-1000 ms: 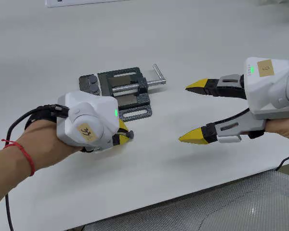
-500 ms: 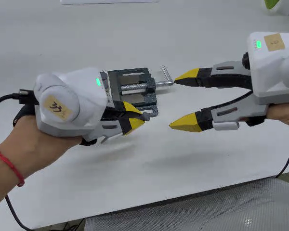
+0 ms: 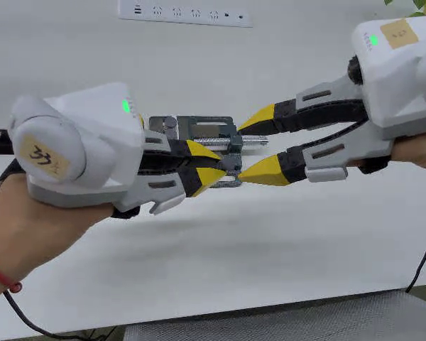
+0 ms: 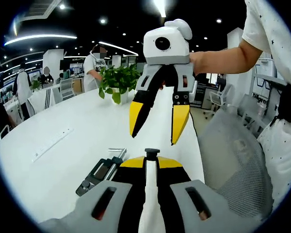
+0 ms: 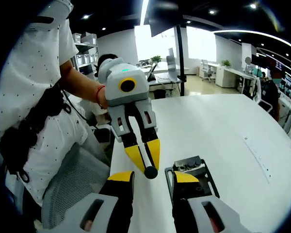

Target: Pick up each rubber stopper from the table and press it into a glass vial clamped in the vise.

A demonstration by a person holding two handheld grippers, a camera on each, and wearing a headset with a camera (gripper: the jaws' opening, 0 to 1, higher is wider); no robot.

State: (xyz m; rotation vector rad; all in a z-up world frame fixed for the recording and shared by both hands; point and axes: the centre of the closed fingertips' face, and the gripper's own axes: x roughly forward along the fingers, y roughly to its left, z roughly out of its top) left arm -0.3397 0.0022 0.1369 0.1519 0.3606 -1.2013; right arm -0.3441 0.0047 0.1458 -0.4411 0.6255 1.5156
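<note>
Pinching a dark rubber stopper (image 5: 151,172) at the very tips of the left gripper (image 3: 224,165), fingers closed tight on it, held up off the worktop (image 3: 284,234) just in front of the vise (image 3: 199,129). Facing it head-on with the right gripper (image 3: 241,150), fingers spread roughly halfway and holding nothing, tips bracketing the stopper above and below in the head view. Looks like a hand-over or a re-grip, probably to get a better hold for pressing down. Cannot tell whether a glass vial stands in the vise: too small, and partly covered by both grippers. Can make out a few grey round bits (image 5: 184,167) on one end of the vise, possibly more stoppers.

Plenty of bare worktop to every side of the vise. Near edge close below the hands, with a mesh chair seat (image 3: 305,320) beyond it. Power strip (image 3: 184,13) well apart at the far side, potted plant (image 4: 117,82) farther off. Worth minding the vise's screw (image 3: 254,142), sticking out toward the right gripper, just behind its fingers.
</note>
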